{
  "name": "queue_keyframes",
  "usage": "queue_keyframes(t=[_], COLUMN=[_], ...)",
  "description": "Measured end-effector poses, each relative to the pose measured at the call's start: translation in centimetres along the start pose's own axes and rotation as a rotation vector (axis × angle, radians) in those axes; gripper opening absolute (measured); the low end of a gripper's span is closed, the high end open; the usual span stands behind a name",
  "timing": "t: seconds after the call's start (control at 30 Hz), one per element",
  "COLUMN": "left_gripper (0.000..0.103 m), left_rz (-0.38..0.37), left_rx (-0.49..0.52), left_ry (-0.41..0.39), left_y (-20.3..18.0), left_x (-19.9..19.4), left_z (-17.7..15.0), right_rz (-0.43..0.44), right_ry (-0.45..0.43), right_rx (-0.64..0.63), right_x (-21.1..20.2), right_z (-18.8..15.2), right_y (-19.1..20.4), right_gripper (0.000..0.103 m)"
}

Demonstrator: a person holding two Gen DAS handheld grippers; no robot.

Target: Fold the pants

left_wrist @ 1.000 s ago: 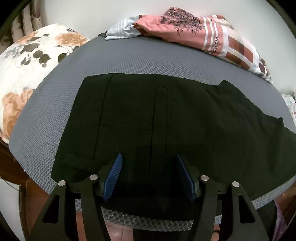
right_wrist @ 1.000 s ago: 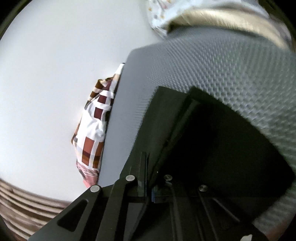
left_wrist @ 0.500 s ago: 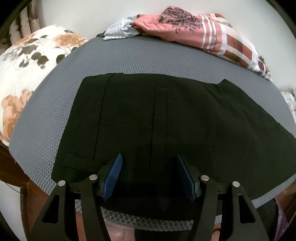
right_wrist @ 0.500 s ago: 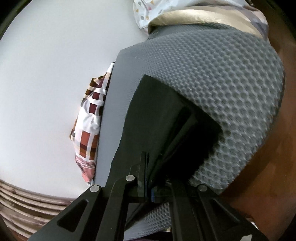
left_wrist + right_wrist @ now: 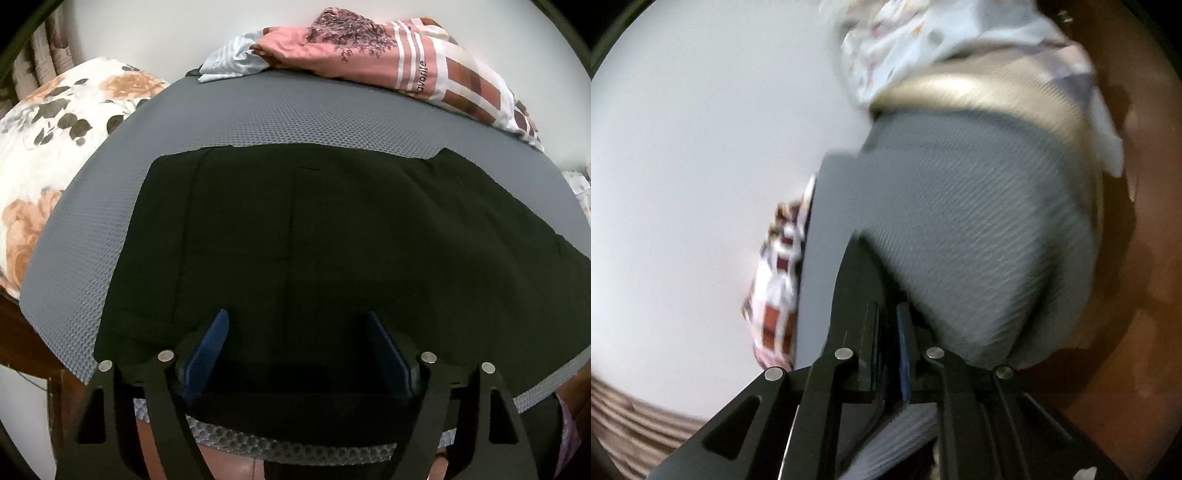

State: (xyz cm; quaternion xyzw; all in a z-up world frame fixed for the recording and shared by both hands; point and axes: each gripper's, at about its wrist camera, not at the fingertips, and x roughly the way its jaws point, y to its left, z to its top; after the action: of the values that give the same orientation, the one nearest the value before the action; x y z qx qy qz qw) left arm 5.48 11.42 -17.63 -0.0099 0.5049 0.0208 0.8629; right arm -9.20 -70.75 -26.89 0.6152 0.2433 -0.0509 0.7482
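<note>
Black pants [image 5: 332,236] lie flat on a grey mesh mat [image 5: 280,114], waist end at the left, legs running off to the right. My left gripper [image 5: 297,325] is open and empty, its blue pads hovering over the near edge of the pants. My right gripper [image 5: 888,314] is shut on a narrow piece of the black pants [image 5: 857,280], held edge-on at the mat's right end [image 5: 960,240]. The right wrist view is blurred by motion.
A pink and checked cloth pile [image 5: 388,55] lies at the mat's far edge against a white wall, also in the right wrist view [image 5: 779,280]. A floral pillow [image 5: 55,155] is at the left. A patterned white cloth [image 5: 923,44] lies beyond the mat's right end. Wooden floor [image 5: 1137,258] lies beside the mat.
The right gripper has swung and moved quickly with the pants leg in it, so less black fabric shows ahead of it. The left gripper has stayed almost still, open.
</note>
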Motion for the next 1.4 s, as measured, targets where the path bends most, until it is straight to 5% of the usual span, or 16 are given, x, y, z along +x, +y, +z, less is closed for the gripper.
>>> queue_keyframes(t=[0.13, 0.37, 0.47, 0.77, 0.9, 1.07, 1.4], left_gripper=[0.080, 0.083, 0.083, 0.087, 0.088, 0.089, 0.091], left_rz=[-0.002, -0.014, -0.025, -0.027, -0.030, -0.032, -0.040], left_rx=[-0.007, -0.020, -0.032, -0.031, -0.029, -0.022, -0.021], left_ry=[0.000, -0.010, -0.013, -0.029, -0.036, -0.045, -0.052], left_y=[-0.1, -0.2, 0.0, -0.2, -0.2, -0.3, -0.3], left_x=[0.1, 0.2, 0.1, 0.1, 0.0, 0.1, 0.0], left_z=[0.0, 0.0, 0.0, -0.3, -0.4, -0.5, -0.6], right_rz=[0.007, 0.021, -0.005, 0.005, -0.053, -0.127, -0.133], right_ry=[-0.101, -0.004, 0.035, 0.053, 0.058, 0.117, 0.086], right_rx=[0.038, -0.065, -0.071, -0.086, -0.137, -0.194, -0.202], right_x=[-3.6, -2.2, -1.1, 0.0, 1.0, 2.9, 2.9], right_z=[1.5, 0.4, -0.4, -1.7, -2.0, -2.8, -3.1], right_y=[-1.7, 0.3, 0.4, 1.3, 2.6, 3.4, 3.6], right_gripper=[0.012, 0.015, 0.032, 0.044, 0.044, 0.015, 0.017])
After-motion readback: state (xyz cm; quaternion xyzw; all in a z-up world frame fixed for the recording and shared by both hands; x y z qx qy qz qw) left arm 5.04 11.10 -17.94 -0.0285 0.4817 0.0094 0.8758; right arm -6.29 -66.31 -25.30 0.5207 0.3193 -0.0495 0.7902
